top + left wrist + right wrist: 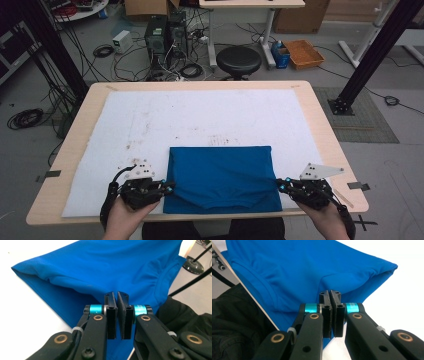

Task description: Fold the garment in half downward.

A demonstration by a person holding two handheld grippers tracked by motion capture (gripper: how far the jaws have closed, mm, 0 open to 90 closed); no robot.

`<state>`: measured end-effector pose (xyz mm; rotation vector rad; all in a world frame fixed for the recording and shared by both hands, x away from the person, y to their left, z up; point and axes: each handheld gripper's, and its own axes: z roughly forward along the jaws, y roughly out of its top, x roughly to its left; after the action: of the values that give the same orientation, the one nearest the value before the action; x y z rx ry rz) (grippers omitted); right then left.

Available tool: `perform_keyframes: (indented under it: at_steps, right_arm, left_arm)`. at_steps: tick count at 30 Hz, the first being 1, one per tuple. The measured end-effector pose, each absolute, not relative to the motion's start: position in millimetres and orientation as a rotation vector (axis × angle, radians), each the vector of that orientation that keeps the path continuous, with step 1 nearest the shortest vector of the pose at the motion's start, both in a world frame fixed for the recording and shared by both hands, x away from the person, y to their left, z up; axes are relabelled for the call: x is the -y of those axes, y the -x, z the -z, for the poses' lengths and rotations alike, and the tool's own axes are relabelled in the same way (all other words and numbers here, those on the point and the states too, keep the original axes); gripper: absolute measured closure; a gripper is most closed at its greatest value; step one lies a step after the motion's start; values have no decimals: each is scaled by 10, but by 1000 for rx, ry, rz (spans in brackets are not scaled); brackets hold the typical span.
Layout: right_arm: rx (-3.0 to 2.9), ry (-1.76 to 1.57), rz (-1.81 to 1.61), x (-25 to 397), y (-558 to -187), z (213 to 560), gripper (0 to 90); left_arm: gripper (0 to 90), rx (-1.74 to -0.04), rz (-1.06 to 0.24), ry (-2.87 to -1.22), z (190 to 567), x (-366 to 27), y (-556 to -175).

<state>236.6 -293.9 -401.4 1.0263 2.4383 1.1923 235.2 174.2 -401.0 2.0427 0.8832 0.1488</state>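
A blue shirt (220,170) lies folded on the white mat (200,115) near the table's front edge, collar toward me. My left gripper (170,186) is at the shirt's left edge and my right gripper (281,184) at its right edge. In the left gripper view the jaws (117,293) are pressed together, and a ridge of blue shirt (112,262) runs up to their tips. The right gripper view shows the same: jaws (330,292) together, with a crease of the shirt (299,262) drawn to them. Both appear to pinch the fabric.
The wooden table (320,130) ends just behind both hands. On the floor beyond the far edge stand a black stool (238,60), computer towers (157,32), an orange box (303,53) and loose cables. A slanted black frame post (367,60) rises at the right.
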Motion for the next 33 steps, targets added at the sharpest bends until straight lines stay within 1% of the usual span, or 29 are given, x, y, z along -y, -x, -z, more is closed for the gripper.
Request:
perform_keyframes:
  at_steps: [11,14,17,19,20,21,23,24,27,30,33]
  right_arm:
    - [-2478,-1011,-1125,2924,-2318,4095,888]
    - [-2493,-1023,-1095,2924,-2330,4160,877]
    - [-2500,-1022,-1059,2921,-2338,4208,830]
    - [-2494,-1032,-1055,2925,-2345,4221,755]
    - [-2488,-1039,-1057,2930,-2353,4217,753]
    - [-2481,-1042,-1064,2936,-2364,4206,732]
    - [-2443,-1058,-1073,2944,-2409,4170,631]
    - [-2423,-1071,-1075,2948,-2446,4150,600]
    - [-2369,-1097,-1086,2951,-2614,4095,534]
    - [-2317,-1131,-1099,2950,-2845,4048,505]
    - [-2269,-1173,-1114,2958,-3115,4036,501]
  left_arm:
    - [852,-890,-131,-2087,4134,-1756,-2304]
    - [826,-902,-141,-2107,4178,-1754,-2305]
    - [750,-919,-153,-2124,4215,-1771,-2316]
    - [669,-945,-177,-2124,4219,-1787,-2328]
    - [649,-955,-183,-2112,4213,-1794,-2342]
    - [643,-952,-194,-2105,4200,-1805,-2366]
    - [597,-970,-229,-2086,4165,-1817,-2438]
    - [595,-979,-248,-2072,4146,-1822,-2490]
    - [543,-1005,-284,-2035,4092,-1825,-2696]
    - [531,-1026,-332,-2006,4062,-1805,-2929]
    - [531,-1064,-382,-1977,4089,-1779,-3165]
